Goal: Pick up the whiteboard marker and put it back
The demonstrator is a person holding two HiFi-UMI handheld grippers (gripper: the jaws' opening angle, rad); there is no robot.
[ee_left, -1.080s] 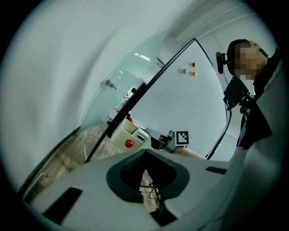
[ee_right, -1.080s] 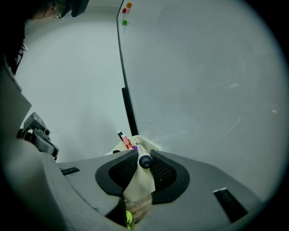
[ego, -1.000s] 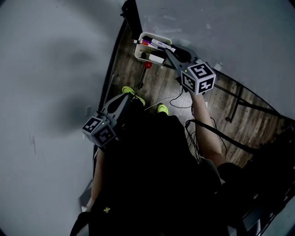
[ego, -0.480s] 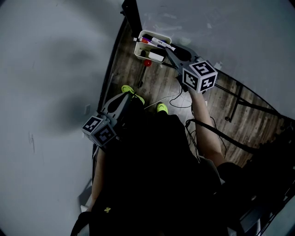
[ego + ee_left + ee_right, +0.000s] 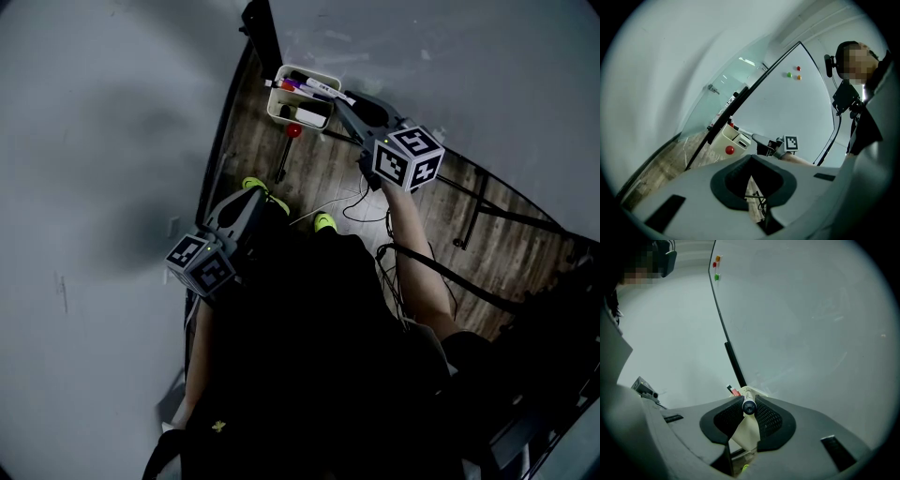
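With the right claw (image 5: 749,400) pinches the marker (image 5: 749,407) between both ribbed pads, close to their tips, dark round end toward the camera, white barrel running away from it. Aims it at the white box (image 5: 746,430) set against the whiteboard (image 5: 811,324), just beside the dark frame (image 5: 733,359).

From the head view: holds the marker (image 5: 333,94) slantwise across the top of the box (image 5: 276,105), far end over the opening, near end in the right claw (image 5: 341,103). Hard to tell whether touching the rim. Inside the box, more markers, one red-capped (image 5: 289,85), and a white block (image 5: 313,116). At the box's lower front, a red round knob (image 5: 729,150).

Carries the left claw (image 5: 246,199) low and well apart from the box, pads (image 5: 730,186) closed together at the tips, nothing between them. Through the wedge beneath them, wood floor (image 5: 319,178) and a cable.

For print: only black-and-white square codes on the right cube (image 5: 406,157) and the left cube (image 5: 201,262). Lettering on the marker barrel too small to read. High on the whiteboard, three magnets: red (image 5: 798,68), green (image 5: 789,74), orange (image 5: 798,77). Stands in neon-yellow shoes (image 5: 255,186).
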